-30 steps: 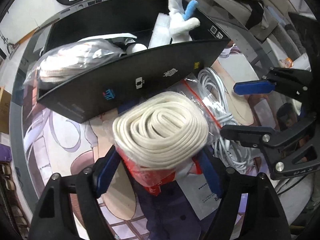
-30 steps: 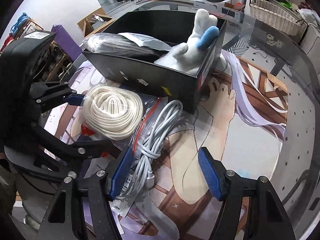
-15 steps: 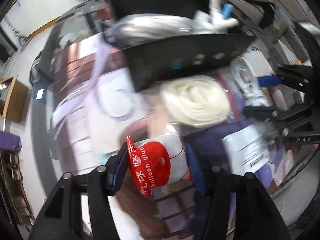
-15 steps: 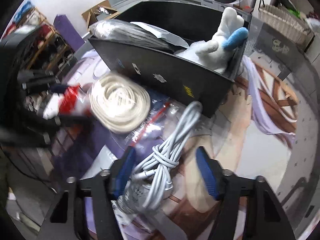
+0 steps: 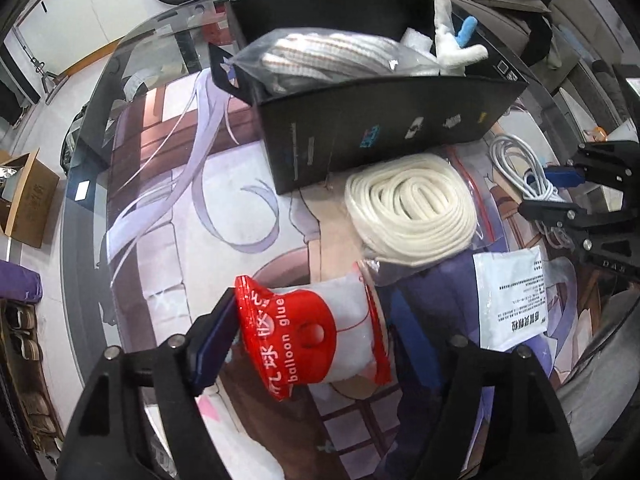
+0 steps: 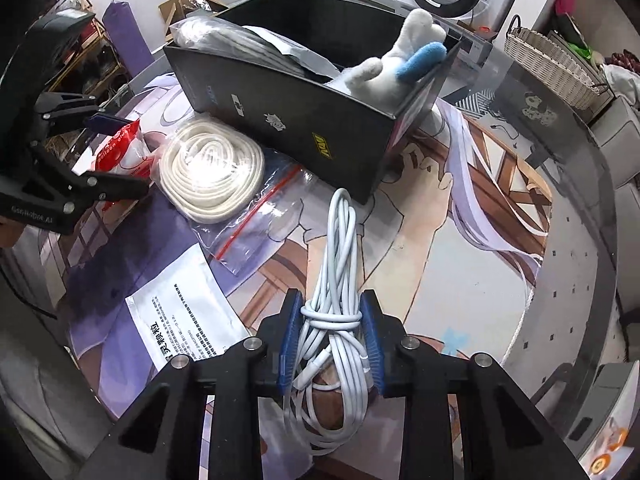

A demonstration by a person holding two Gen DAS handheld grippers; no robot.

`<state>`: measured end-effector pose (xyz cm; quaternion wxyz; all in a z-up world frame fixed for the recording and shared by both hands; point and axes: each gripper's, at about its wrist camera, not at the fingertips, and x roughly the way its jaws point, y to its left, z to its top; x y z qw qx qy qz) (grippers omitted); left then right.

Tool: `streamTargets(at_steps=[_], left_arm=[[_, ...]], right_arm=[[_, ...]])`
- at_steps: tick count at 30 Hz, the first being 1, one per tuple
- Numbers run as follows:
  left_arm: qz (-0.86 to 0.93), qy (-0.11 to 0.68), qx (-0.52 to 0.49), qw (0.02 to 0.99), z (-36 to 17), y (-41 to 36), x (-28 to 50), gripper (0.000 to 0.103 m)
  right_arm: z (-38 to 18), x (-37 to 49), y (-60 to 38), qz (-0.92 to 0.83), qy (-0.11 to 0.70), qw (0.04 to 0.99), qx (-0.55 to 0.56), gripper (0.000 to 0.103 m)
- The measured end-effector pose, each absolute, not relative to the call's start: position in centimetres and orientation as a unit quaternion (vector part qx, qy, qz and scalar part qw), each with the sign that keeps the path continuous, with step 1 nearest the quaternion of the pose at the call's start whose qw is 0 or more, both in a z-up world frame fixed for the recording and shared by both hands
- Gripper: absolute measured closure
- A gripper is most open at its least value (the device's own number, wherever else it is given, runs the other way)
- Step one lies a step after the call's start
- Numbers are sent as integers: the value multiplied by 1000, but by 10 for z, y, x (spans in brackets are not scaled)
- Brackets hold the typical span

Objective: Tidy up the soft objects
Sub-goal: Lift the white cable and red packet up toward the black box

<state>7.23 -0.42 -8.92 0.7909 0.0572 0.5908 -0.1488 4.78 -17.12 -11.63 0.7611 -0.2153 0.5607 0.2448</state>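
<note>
The right gripper [image 6: 331, 346], open above the cable a second ago, has now pinched the white cable bundle [image 6: 334, 280] at its knotted middle on the surface. The left gripper [image 5: 308, 332] has let the rope coil [image 5: 412, 212] drop and now carries the red balloon-glue packet [image 5: 312, 340], though its right finger is hidden. Both look bound for the black box [image 6: 296, 116] beyond, already holding a plush toy [image 6: 400, 64].
</note>
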Motion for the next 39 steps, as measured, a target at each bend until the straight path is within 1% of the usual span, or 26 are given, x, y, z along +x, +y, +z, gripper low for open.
streamTargets(at_steps=[3,4,5,7,11,18,21,29,35,39], left_arm=[[-144,589,68,792,-90,-6,68,31],[-140,587,75,794,-90,-7,66,39],[-139,585,77,796,-89,-8,64,44],[-149,583,72,796,-85,-10,60,50],[-157,581,69,796,-83,-9,59,51],[-156,567,70,806,-74,-7,56,52],[-162,562,66,809,-67,-10,49,52],[-166,519,55,837,-36,-13,44,52],[-162,459,62,871,-10,-17,40,52],[-155,408,44,899,13,-12,41,52]], right_arm=[[-119,50,-176,244,561,762,-215,72],[-119,50,-176,244,560,762,-215,72],[-120,50,-176,244,560,762,-216,72],[-119,50,-176,243,558,763,-218,72],[-118,44,-174,245,550,763,-236,74],[-114,41,-173,247,546,766,-232,74],[-106,39,-173,252,538,772,-226,74],[-77,36,-172,265,502,801,-192,74],[-54,32,-172,271,455,831,-172,74],[-35,28,-172,280,412,854,-150,74]])
